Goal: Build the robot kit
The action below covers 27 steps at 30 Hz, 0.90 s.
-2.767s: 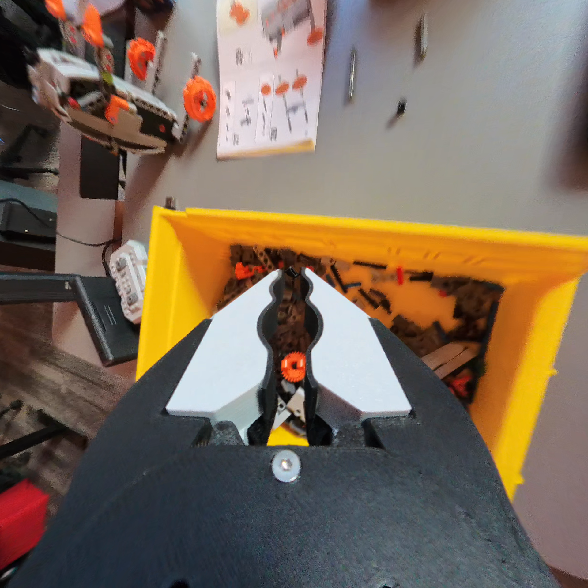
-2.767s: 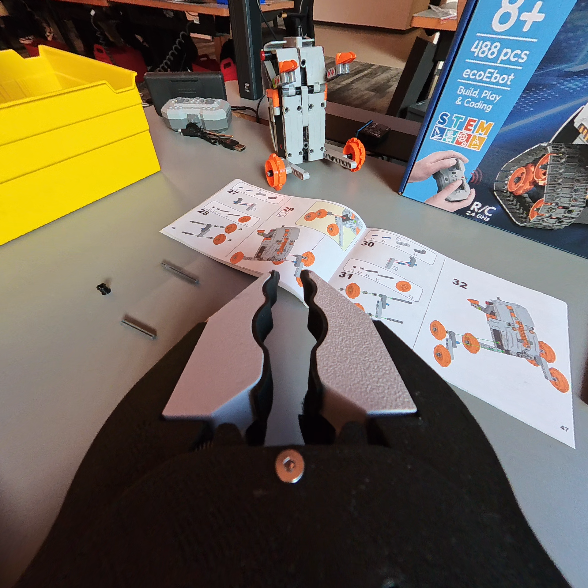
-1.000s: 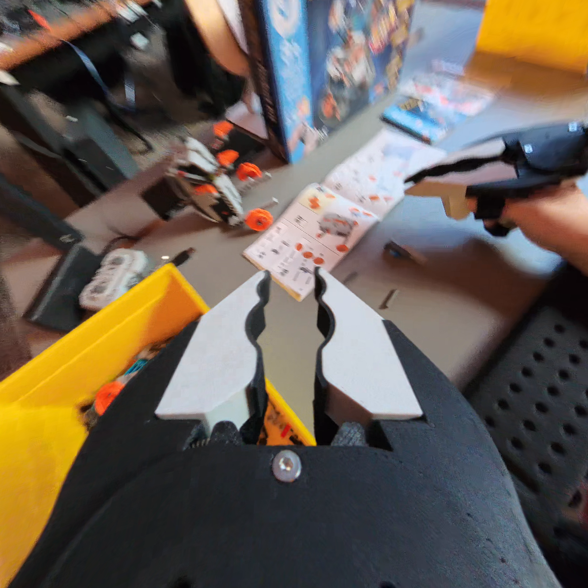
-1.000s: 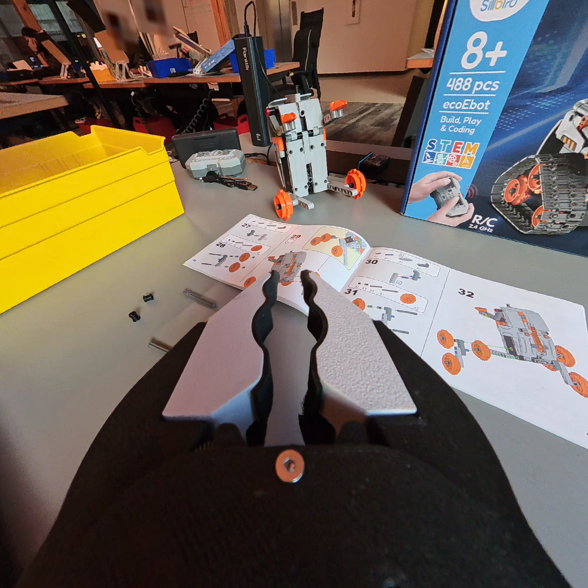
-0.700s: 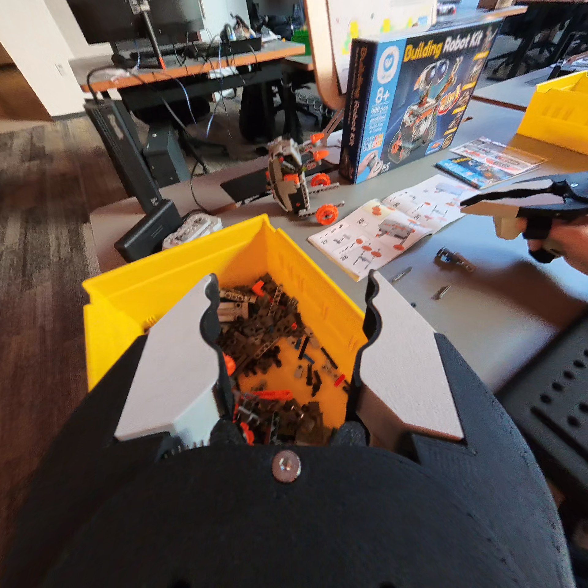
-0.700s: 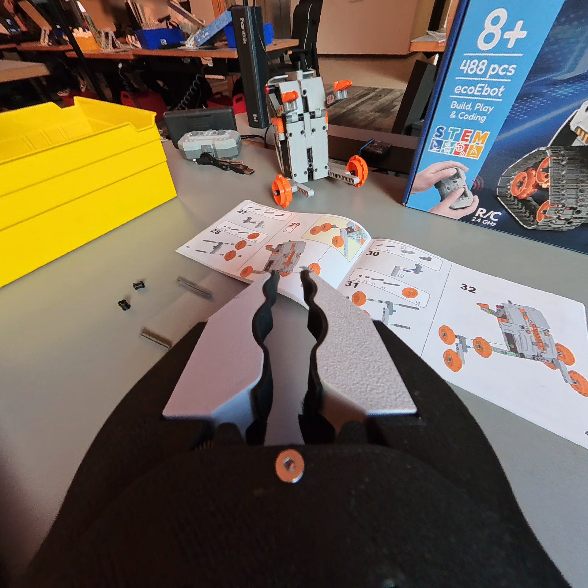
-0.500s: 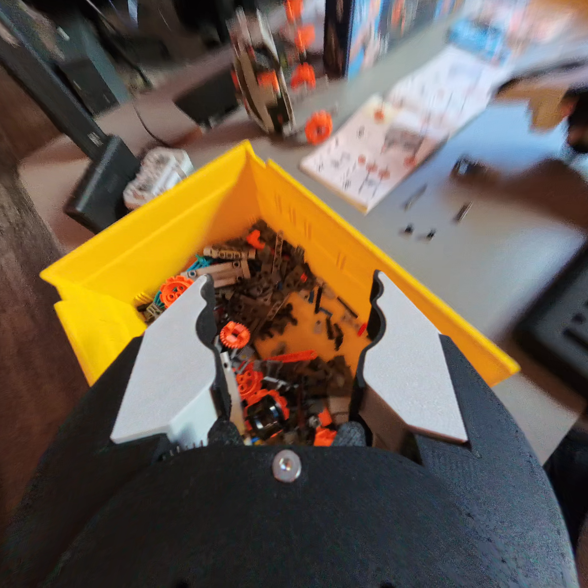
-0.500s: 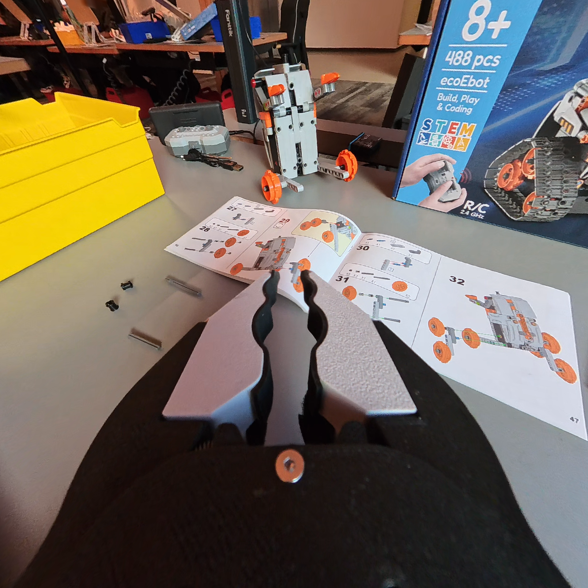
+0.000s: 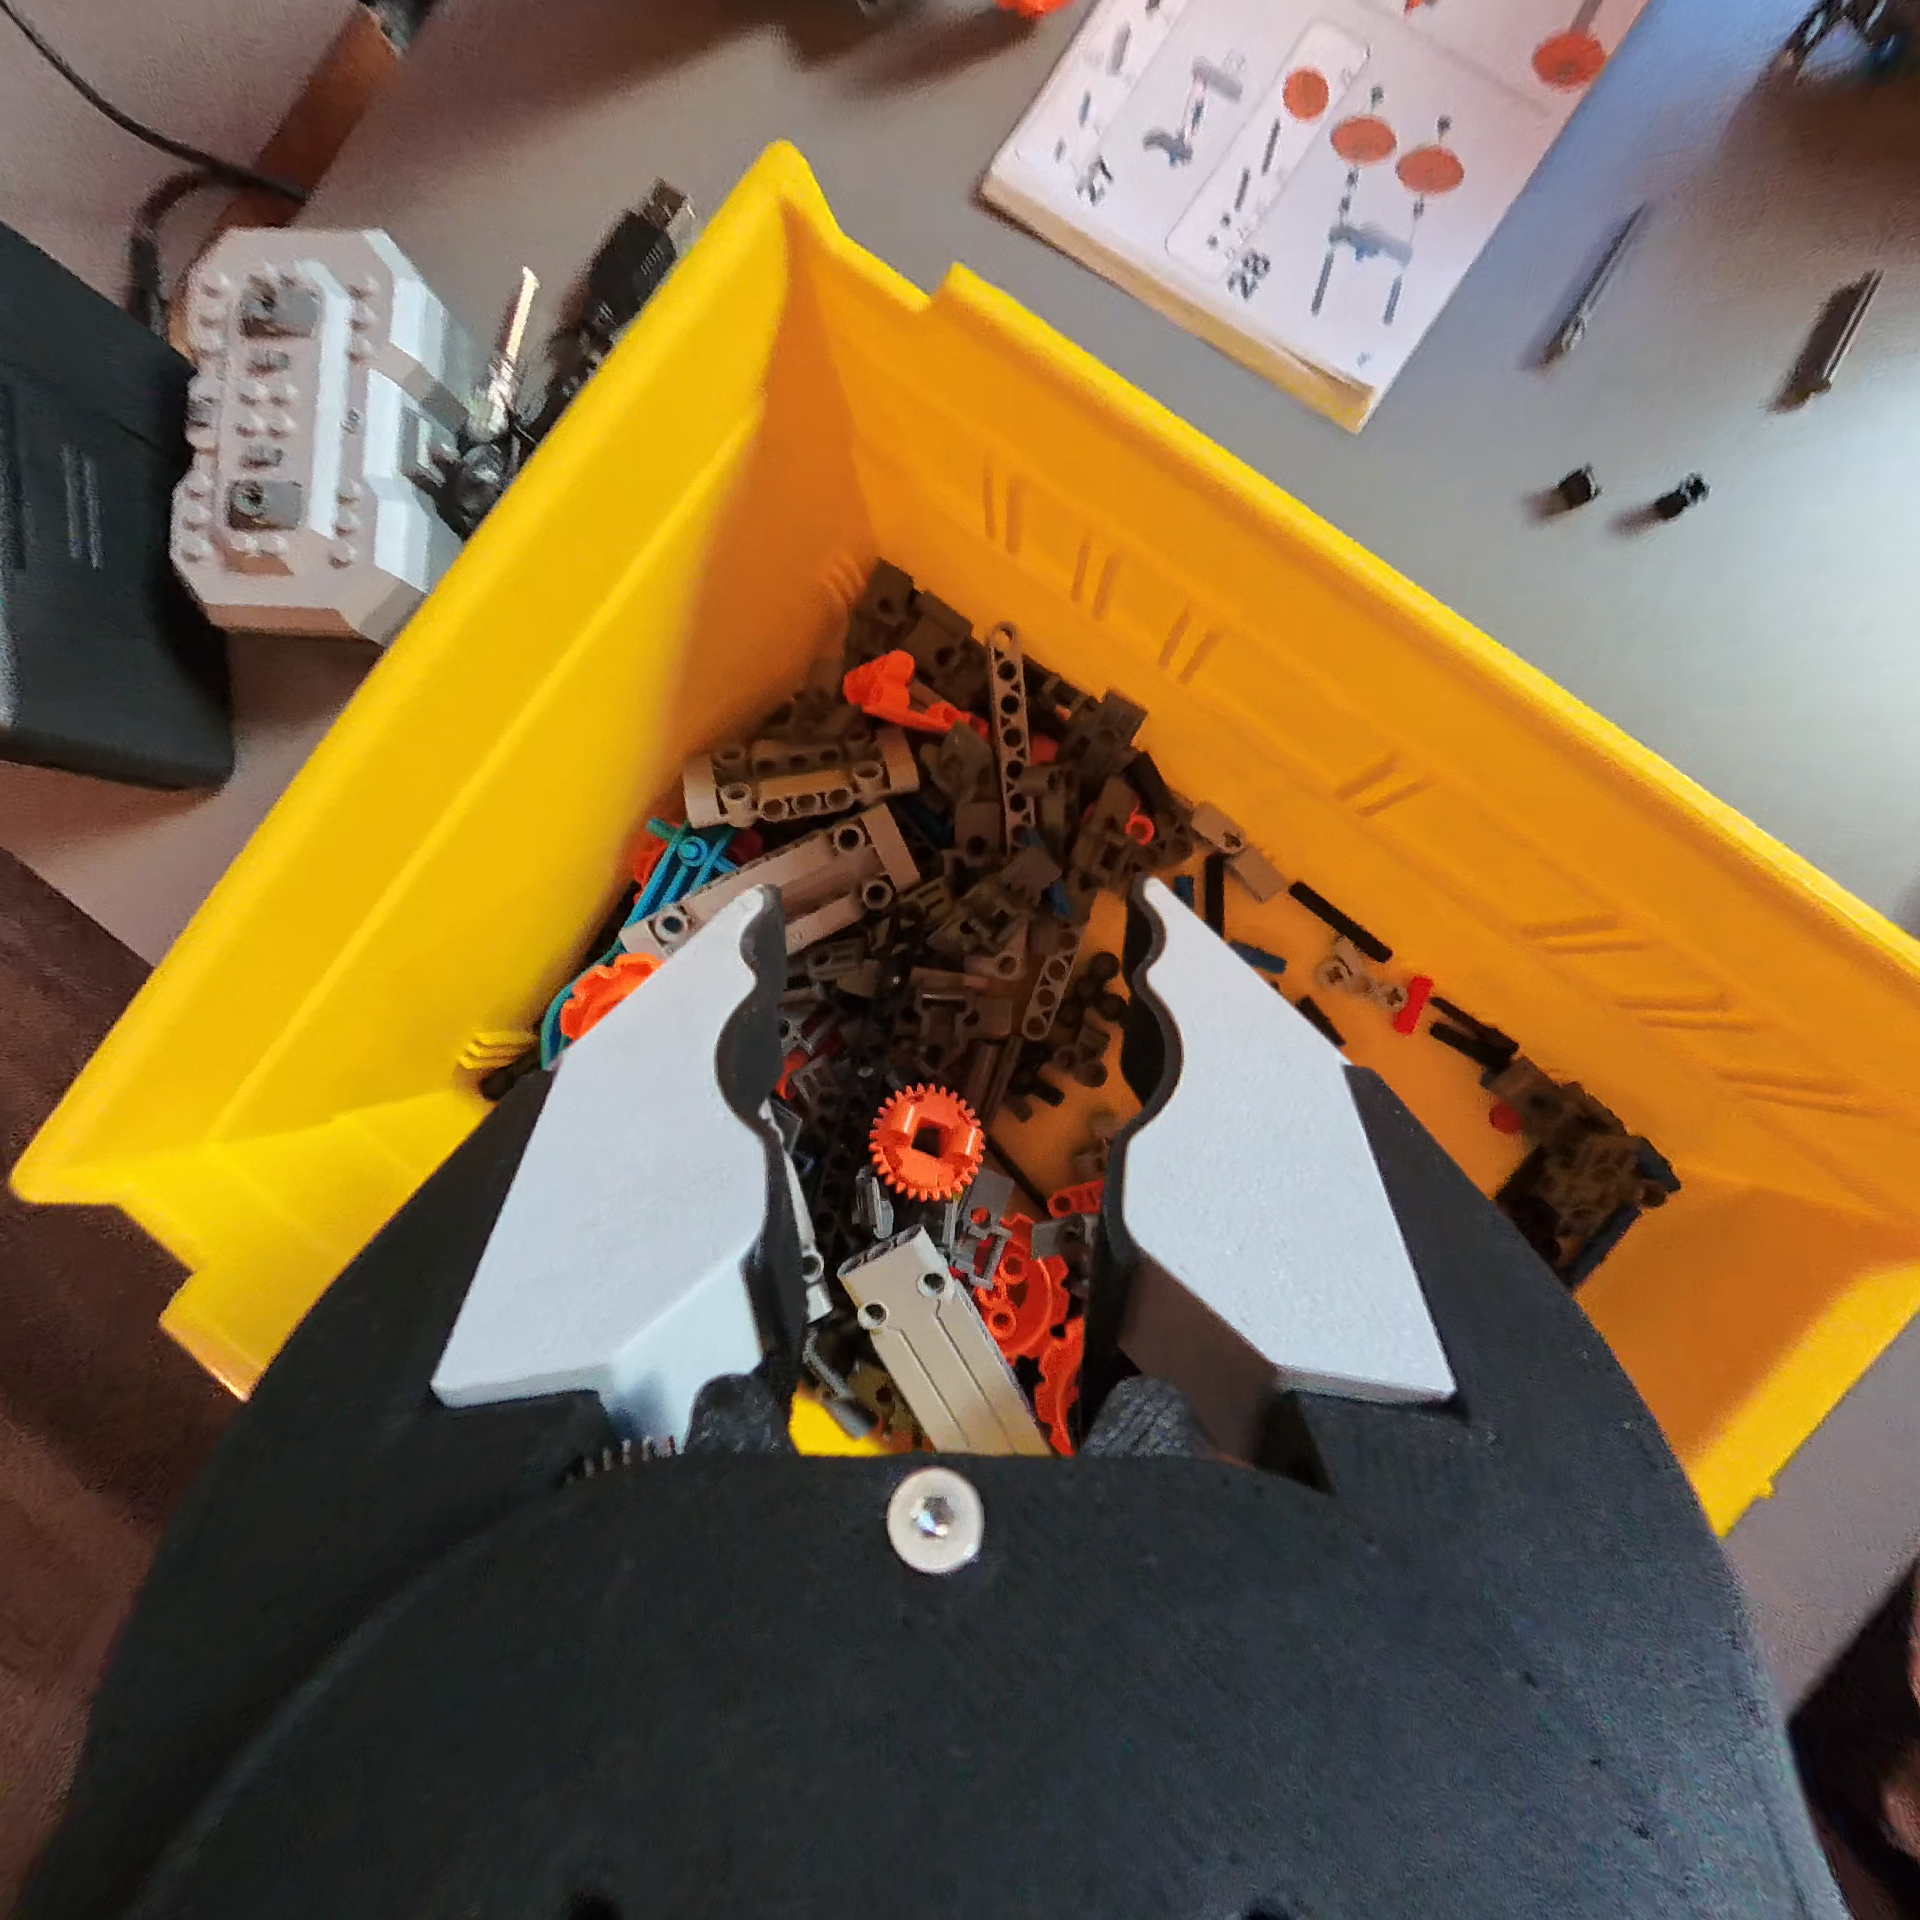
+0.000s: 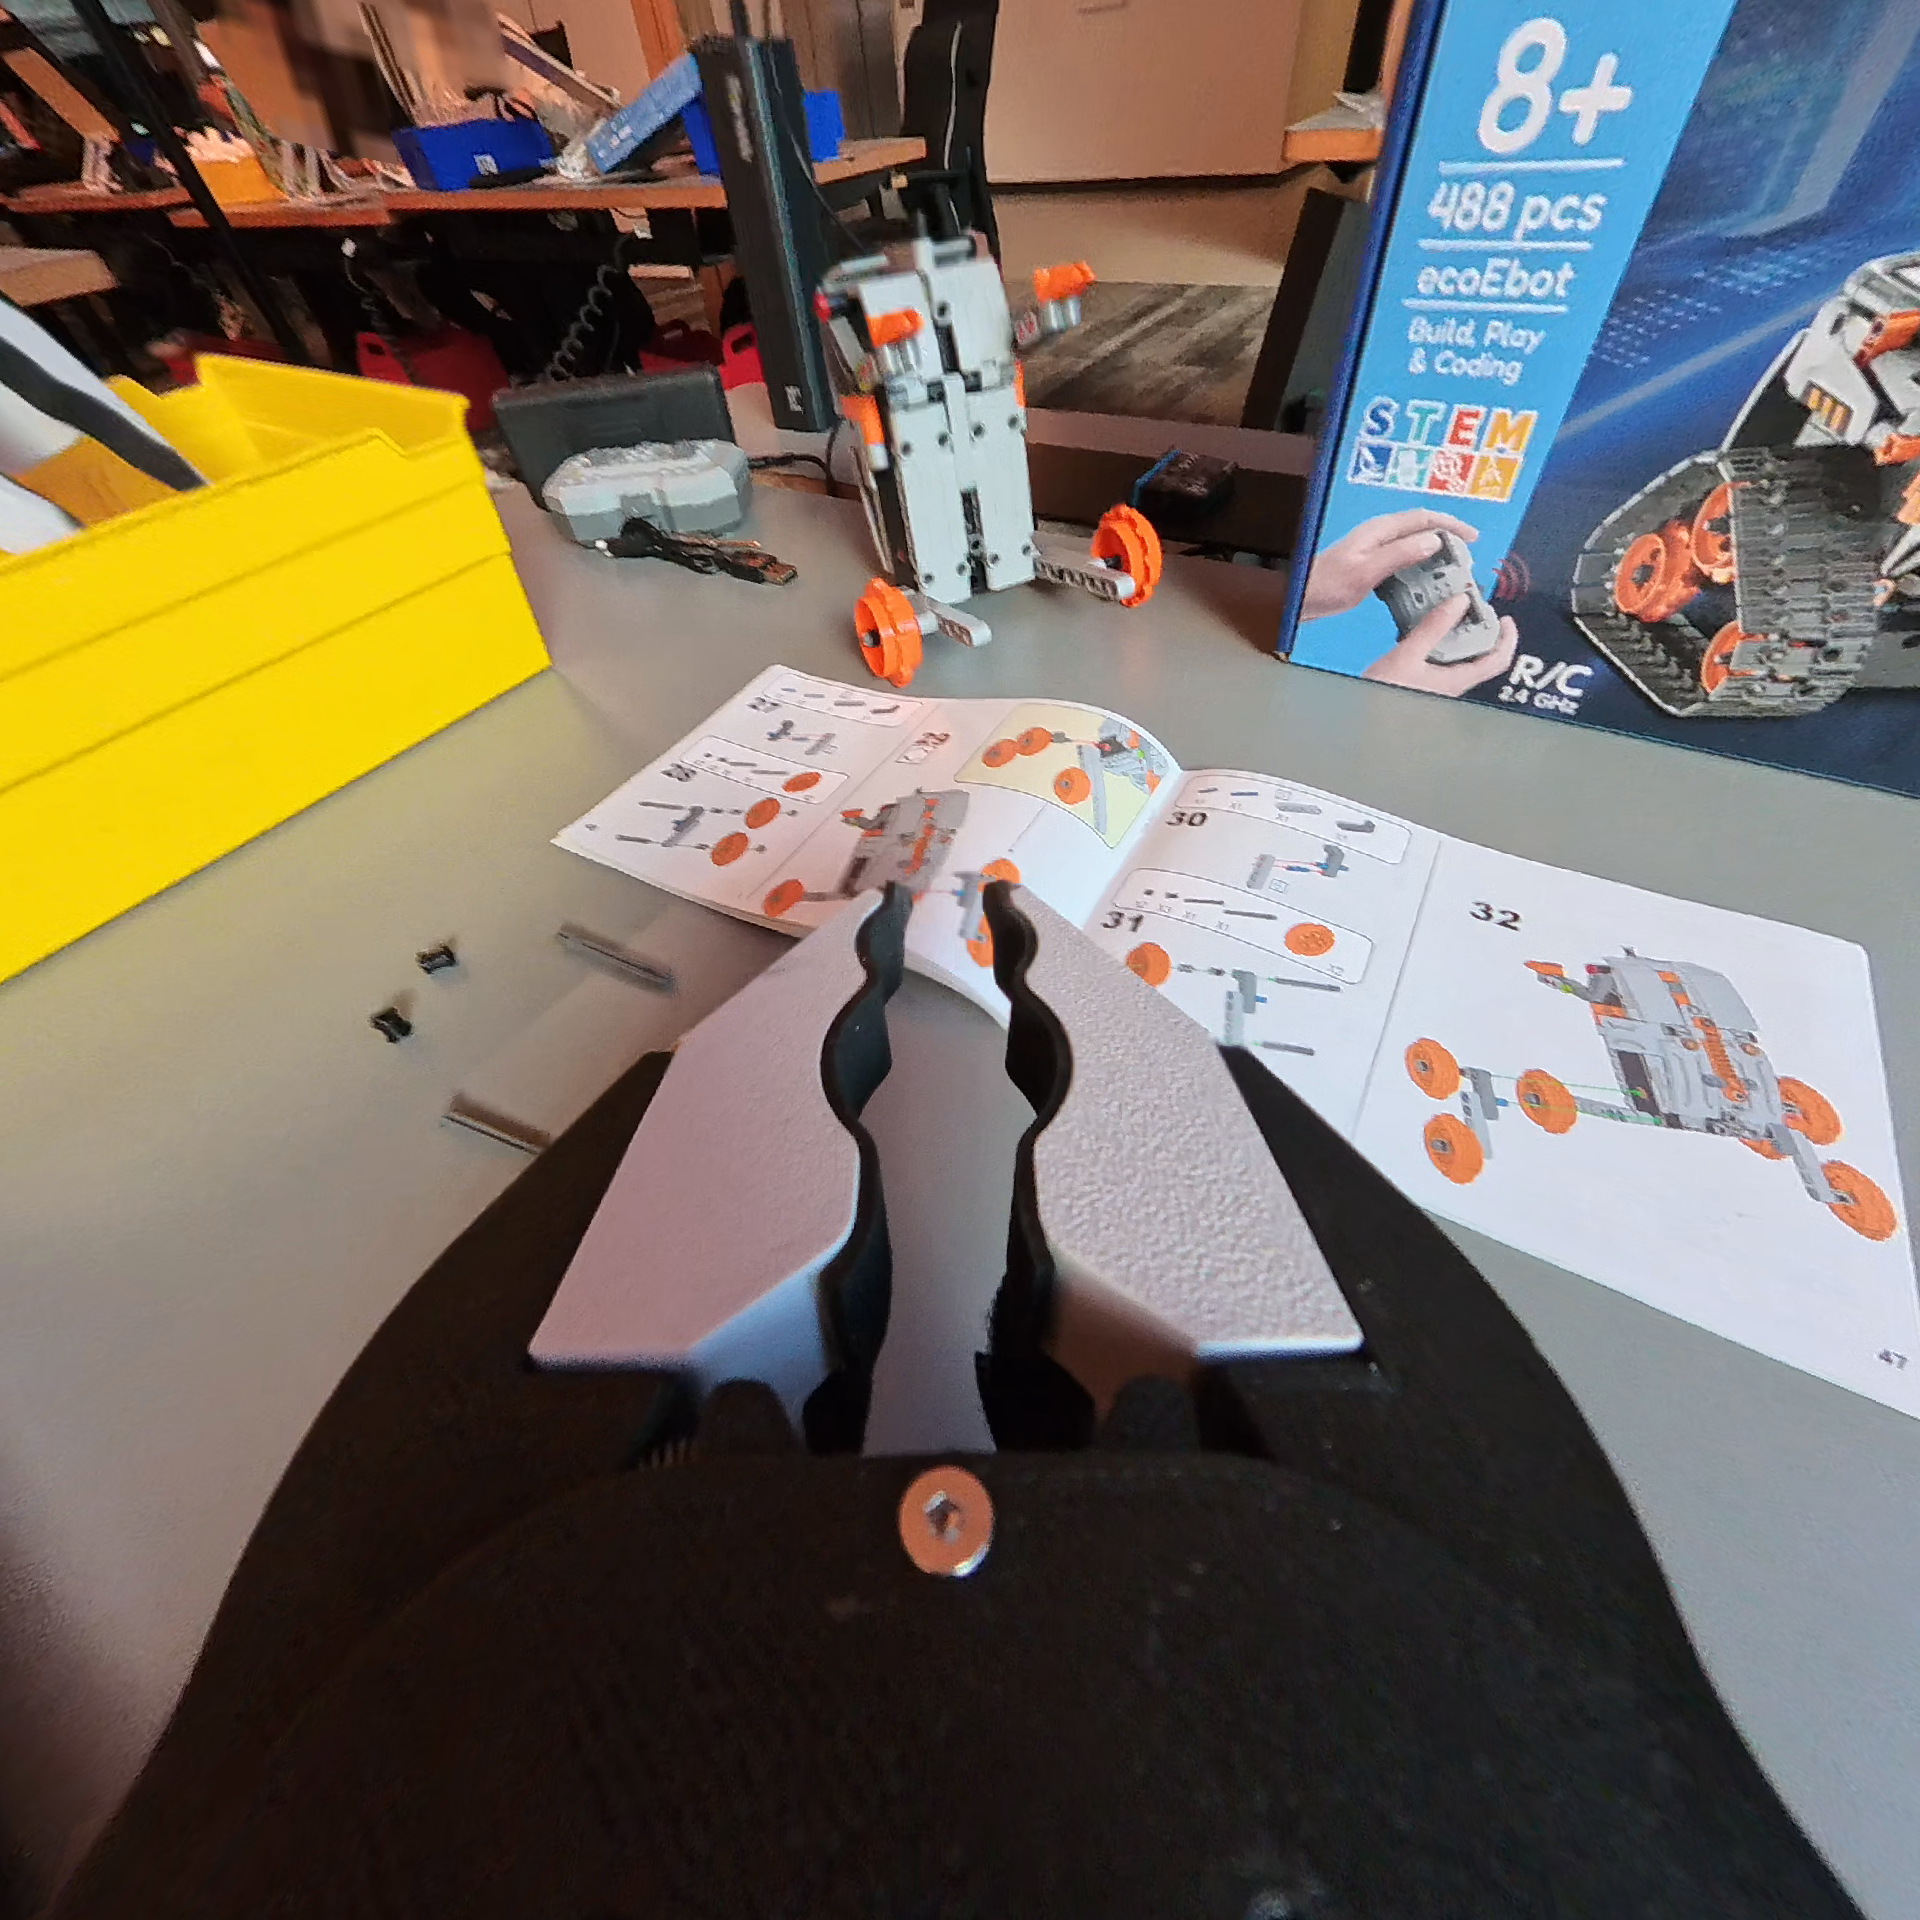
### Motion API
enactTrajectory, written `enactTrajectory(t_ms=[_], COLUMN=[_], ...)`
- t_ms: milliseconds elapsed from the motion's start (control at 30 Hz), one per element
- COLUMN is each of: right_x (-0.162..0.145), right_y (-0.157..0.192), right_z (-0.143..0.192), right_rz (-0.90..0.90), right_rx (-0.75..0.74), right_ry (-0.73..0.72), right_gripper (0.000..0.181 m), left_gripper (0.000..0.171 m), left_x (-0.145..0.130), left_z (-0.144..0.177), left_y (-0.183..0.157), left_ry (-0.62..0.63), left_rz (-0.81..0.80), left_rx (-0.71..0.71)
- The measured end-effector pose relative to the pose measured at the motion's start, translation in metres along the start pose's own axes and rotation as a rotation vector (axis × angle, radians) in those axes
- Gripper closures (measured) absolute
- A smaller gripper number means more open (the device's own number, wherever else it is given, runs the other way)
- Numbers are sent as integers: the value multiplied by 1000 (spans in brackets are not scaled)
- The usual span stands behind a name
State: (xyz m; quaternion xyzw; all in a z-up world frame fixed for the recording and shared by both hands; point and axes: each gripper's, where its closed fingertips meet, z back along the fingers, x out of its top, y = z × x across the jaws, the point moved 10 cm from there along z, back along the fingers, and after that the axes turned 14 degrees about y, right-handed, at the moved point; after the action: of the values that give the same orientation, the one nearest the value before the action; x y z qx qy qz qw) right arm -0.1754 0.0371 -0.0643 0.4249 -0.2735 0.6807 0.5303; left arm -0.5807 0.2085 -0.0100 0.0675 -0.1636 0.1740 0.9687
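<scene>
Left wrist view: the left gripper (image 9: 951,920) points steeply down into a yellow bin (image 9: 582,748) that sits on a grey counter (image 9: 1714,644); its jaws stand wide apart and hold nothing. The bin is filled with a loose heap of small building pieces (image 9: 987,883), mostly dark grey and tan, with some orange. An orange gear (image 9: 925,1141) lies on top of the heap, between the two jaws and nearer their base than their tips, touching neither. Just below it lies a pale grey panel piece (image 9: 930,1340). To lift one piece cleanly from such a pile, the jaws would do best to come straight down astride it and close slowly, since neighbours lie tight against it. Outside the bin, a white battery box (image 9: 301,436) lies at the left, and an open instruction booklet (image 9: 1299,177) with two black pins (image 9: 1621,499) lies beyond the far wall. Right wrist view: the right gripper (image 10: 940,899) hovers low over the counter, jaws slightly parted and empty, tips just above the near edge of the booklet (image 10: 1299,935). Two grey axles (image 10: 613,956) and the black pins (image 10: 416,987) lie to its left, the bin (image 10: 260,644) farther left. A half-built grey and orange model (image 10: 956,457) stands behind, beside a blue kit box (image 10: 1621,343)
</scene>
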Motion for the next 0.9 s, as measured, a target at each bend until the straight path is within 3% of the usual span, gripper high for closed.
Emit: enactTrajectory(t_ms=[100,167,300,433,600,700,767,833,900], right_x=[12,13,-15,-12,24,41,36,24,18], right_y=[11,8,-21,-28,-37,-38,-32,-26,-20], right_z=[18,36,63,73,68,61,57,51,46], right_rz=[20,95,251,150,235,276,288,292,259], right_rx=[72,72,-142,-98,-204,-237,-231,-208,-185], right_ry=[-69,-27,-9,-123,-90,-61,-63,-21,29], right_gripper=[163,162,163,165,164,163,162,163,161], left_gripper=[112,114,113,121,123,126,116,132,134], left_x=[0,0,-1,-2,-2,-2,-4,-6,-6], left_z=[7,16,26,25,23,16,8,4,4], left_y=[-3,-3,2,12,27,25,24,22,22], left_ry=[-97,-130,-124,-131,-128,-69,34,72,82], left_rz=[33,45,73,115,133,87,64,21,-20], left_rx=[11,11,69,101,99,-45,-66,-67,-51])
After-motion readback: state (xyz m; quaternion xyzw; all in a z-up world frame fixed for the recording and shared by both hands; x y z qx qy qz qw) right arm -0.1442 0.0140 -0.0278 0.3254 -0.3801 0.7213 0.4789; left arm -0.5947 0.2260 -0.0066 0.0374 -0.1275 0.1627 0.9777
